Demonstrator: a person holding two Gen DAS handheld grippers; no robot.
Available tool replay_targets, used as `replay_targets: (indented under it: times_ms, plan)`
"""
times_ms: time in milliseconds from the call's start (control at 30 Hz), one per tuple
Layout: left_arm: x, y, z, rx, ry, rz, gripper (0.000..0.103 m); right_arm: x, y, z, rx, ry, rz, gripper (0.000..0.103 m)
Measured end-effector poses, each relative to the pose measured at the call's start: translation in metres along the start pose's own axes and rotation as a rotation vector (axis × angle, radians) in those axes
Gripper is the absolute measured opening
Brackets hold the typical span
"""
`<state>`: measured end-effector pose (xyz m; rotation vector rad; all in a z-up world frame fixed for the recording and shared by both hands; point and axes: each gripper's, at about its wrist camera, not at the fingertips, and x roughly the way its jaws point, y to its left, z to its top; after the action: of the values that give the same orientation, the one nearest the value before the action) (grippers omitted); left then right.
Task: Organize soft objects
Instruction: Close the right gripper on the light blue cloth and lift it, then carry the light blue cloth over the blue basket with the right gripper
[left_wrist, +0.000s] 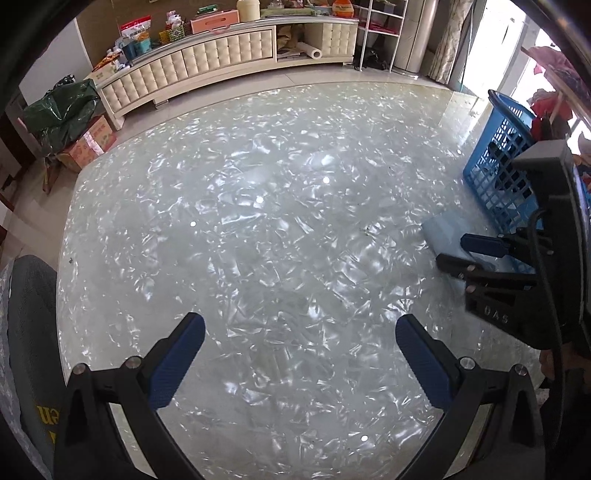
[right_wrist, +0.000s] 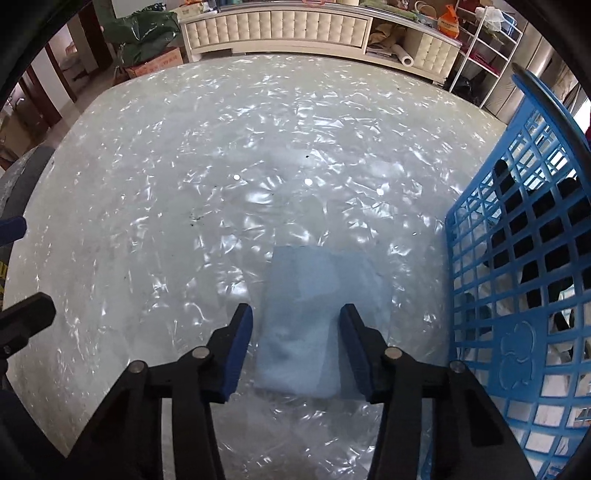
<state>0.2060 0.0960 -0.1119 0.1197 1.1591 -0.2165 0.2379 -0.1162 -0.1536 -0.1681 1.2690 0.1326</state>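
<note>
Right wrist view: a folded light-blue cloth (right_wrist: 314, 317) lies flat on the glossy pearl-patterned table (right_wrist: 221, 166), toward 6 o'clock of the frame. The right gripper (right_wrist: 296, 345) straddles the cloth's near end, 1 blue pad on either side; its fingers (right_wrist: 238, 350) stand partly apart, and a narrow gap seems to remain between each pad and the fabric, so no grip is judged made yet. A blue lattice basket (right_wrist: 517, 295) stands just beside the cloth at 3 o'clock; dark and white soft items show through its openings.

Left wrist view: the left gripper (left_wrist: 300, 363) hangs over bare table at 6 o'clock, its fingers wide apart with nothing between them. The right gripper, cloth and basket appear at 3 o'clock.

Progress, as a judgement: some soft items are already in the basket, and this cloth is the only 1 visible on the table. Remaining steps are likely closing on the cloth, lifting it, and placing it into the basket. Whether other items wait out of view cannot be told.
</note>
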Motion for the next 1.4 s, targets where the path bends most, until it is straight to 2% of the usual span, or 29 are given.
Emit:
replay_targets:
  times_ms: [133,400,567,833,1100,1267,1400]
  plan:
    - [0.001,-0.003,0.000,0.009,0.009,0.004,0.103,-0.004,0.003,-0.007,-0.015,-0.016,-0.009,0.022]
    - [-0.001,-0.003,-0.001,0.012,0.006,0.004,0.103,-0.011,0.008,-0.017,-0.039,-0.023,-0.017,0.004]
    - [-0.009,-0.004,0.000,0.015,-0.013,-0.008,0.103,-0.023,-0.002,-0.024,-0.024,-0.020,-0.001,0.004]
    - [-0.023,-0.016,-0.002,0.039,-0.022,-0.047,0.103,-0.084,0.002,-0.037,-0.048,-0.113,0.044,0.004]
    - [-0.055,-0.027,-0.001,0.039,-0.106,-0.062,0.103,-0.141,0.016,-0.052,-0.092,-0.200,0.062,0.004]
    - [-0.075,-0.040,0.007,0.038,-0.160,-0.066,0.103,-0.153,0.009,-0.057,-0.095,-0.237,0.048,0.004]
    - [-0.087,-0.061,0.010,0.088,-0.205,-0.074,0.103,-0.168,-0.004,-0.062,-0.079,-0.276,0.024,0.004]
